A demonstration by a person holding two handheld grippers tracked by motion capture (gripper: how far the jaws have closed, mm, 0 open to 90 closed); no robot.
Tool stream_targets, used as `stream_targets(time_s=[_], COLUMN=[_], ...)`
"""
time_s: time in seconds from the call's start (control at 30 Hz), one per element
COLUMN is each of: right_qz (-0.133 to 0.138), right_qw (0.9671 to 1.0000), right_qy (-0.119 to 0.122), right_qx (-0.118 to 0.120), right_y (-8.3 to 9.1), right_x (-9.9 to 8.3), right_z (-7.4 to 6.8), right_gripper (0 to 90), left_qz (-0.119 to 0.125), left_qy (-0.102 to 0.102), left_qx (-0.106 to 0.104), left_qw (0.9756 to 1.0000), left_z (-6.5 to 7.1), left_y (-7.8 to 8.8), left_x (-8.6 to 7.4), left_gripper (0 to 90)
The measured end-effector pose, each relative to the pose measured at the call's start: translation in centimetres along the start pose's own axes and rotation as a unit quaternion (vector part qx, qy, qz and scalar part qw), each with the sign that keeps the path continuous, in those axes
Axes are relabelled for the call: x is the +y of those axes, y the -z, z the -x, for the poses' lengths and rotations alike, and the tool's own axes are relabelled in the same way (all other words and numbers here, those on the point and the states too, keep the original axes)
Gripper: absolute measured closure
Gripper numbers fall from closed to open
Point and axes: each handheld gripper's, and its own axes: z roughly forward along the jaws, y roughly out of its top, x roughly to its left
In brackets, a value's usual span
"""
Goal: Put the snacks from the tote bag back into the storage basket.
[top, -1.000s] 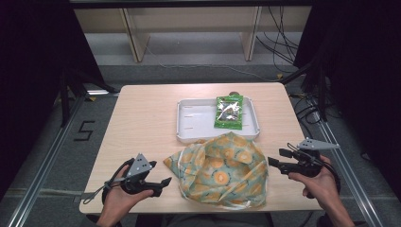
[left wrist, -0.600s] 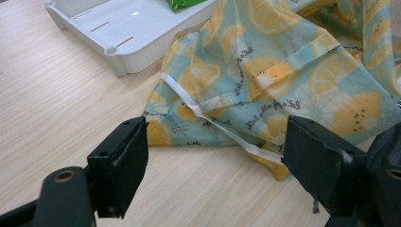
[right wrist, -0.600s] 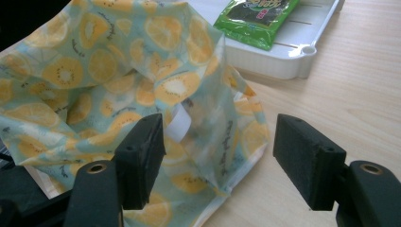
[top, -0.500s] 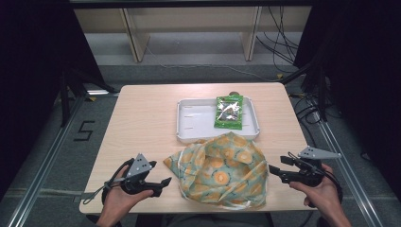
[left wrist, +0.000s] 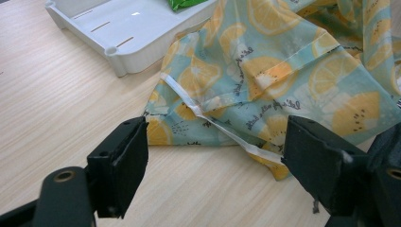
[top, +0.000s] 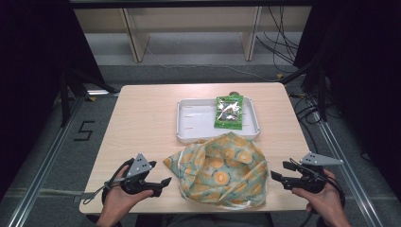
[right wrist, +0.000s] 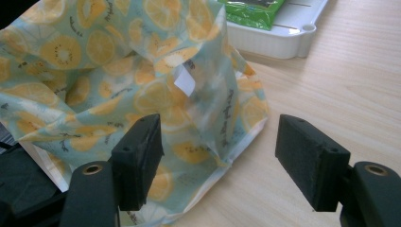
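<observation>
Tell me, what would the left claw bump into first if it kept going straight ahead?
Probably the lemon-print cloth bag. The left claw is open and aimed at the bag's near edge with its white trim. The white tray lies farther back.

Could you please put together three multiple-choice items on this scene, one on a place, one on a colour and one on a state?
1. Where does the snack packet lie?
A. In the white tray
B. On the bare table
C. Under the bag

2. What colour is that packet mainly?
A. Red
B. Green
C. Blue

3. How do the left tool and right tool stand?
A. Both clamped on the bag
B. One open, one shut
C. Both open, holding nothing

Answers:
1. A, the high view shows the packet inside the tray's right half.
2. B, its wrapper is green with a dark middle panel.
3. C, each gripper view shows its jaws wide apart, with the lemon-print bag lying on the table beyond them.
</observation>
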Motion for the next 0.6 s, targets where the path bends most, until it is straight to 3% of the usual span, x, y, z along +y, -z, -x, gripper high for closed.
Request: stream_targets(time_s=[0.03, 0.1, 0.2, 0.27, 0.3, 0.37, 0.43, 0.47, 0.57, 0.6], right_qz=[0.006, 0.005, 0.006, 0.007, 0.007, 0.007, -0.005, -0.002, -0.003, -0.001], right_qw=[0.9998, 1.0, 1.0, 0.9997, 0.9998, 0.9997, 1.0, 0.9999, 1.0, 0.9999], right_qy=[0.018, 0.005, 0.005, 0.021, 0.021, 0.022, 0.001, 0.014, 0.004, 0.01], right_qx=[-0.001, 0.001, 0.003, 0.001, -0.001, -0.005, 0.004, 0.001, 0.005, 0.003], right_y=[0.0, 0.13, 0.16, 0.08, 0.12, 0.01, 0.02, -0.06, -0.03, -0.01], right_x=[-0.06, -0.14, -0.22, -0.22, -0.23, -0.26, -0.3, -0.32, -0.33, -0.29], right_z=[0.25, 0.02, -0.02, 0.23, 0.2, 0.17, -0.14, 0.03, -0.11, 0.0], right_gripper=[33.5, 33.5, 33.5, 33.4, 33.4, 33.4, 33.4, 33.4, 33.5, 33.5], left_qz=[0.001, 0.0, 0.0, 0.003, 0.0, 0.0, -0.001, -0.001, -0.001, -0.001], left_qy=[0.002, 0.001, 0.006, 0.009, -0.003, 0.007, 0.003, 0.004, -0.001, 0.007], left_qx=[0.0, 0.002, 0.002, 0.0, 0.0, 0.002, 0.001, 0.001, 0.001, 0.0], left_qw=[1.0, 1.0, 1.0, 1.0, 1.0, 1.0, 1.0, 1.0, 1.0, 1.0], left_z=[0.03, 0.04, 0.04, 0.08, -0.06, 0.05, 0.01, 0.02, -0.04, 0.05], left_y=[0.0, 0.04, 0.02, -0.01, 0.05, 0.02, 0.04, 0.04, 0.05, 0.02], left_x=[-0.01, 0.0, -0.02, -0.01, 0.03, -0.01, 0.01, 0.01, 0.03, 0.0], left_gripper=[22.7, 22.7, 22.7, 22.7, 22.7, 22.7, 22.7, 22.7, 22.7, 22.7])
